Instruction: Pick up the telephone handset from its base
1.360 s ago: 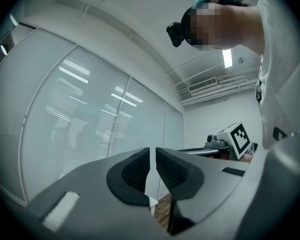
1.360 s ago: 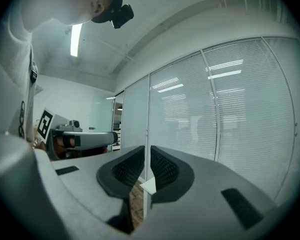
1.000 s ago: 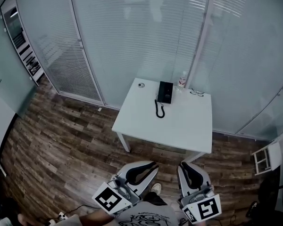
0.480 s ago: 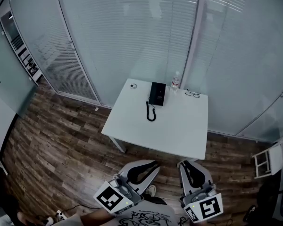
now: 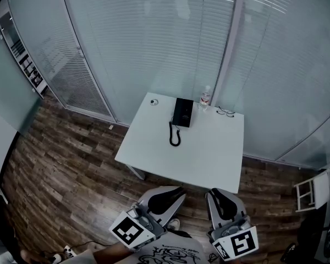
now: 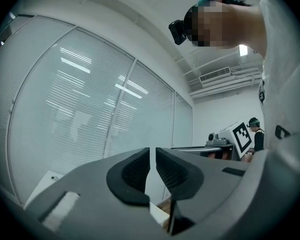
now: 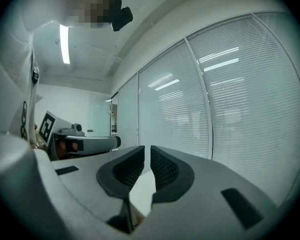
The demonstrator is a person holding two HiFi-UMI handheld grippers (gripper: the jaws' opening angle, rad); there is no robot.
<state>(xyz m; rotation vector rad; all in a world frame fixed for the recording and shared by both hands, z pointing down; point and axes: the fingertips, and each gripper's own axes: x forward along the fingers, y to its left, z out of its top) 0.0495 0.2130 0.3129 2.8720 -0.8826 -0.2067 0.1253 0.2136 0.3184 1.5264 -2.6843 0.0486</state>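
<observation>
Telephone handset (image 5: pixel 178 112), black, rests on its base (image 5: pixel 186 113), coiled cord (image 5: pixel 175 138) trailing forward; left gripper (image 5: pixel 176 191) and right gripper (image 5: pixel 213 193) clenched, empty.

Tabletop (image 5: pixel 209 158) ahead of left gripper (image 5: pixel 176 192) and right gripper (image 5: pixel 215 193), apart from both. Telephone (image 5: pixel 182 112) at tabletop far edge, ahead of left gripper; cord (image 5: pixel 175 137) on its near side. Bottle (image 5: pixel 205 97) just right of telephone, glasses (image 5: pixel 226 112) further right, small round object (image 5: pixel 154 102) to telephone's left.

Too small in head view to make out separate parts of telephone (image 5: pixel 182 112). Unidentifiable at this size: small round item (image 5: pixel 154 101) at table (image 5: pixel 209 153) corner, thin item (image 5: pixel 226 112) beside bottle (image 5: pixel 205 99). Cut off by bottom edge: person's shirt (image 5: pixel 165 254). Mostly hidden behind jaws in both gripper views: table.
</observation>
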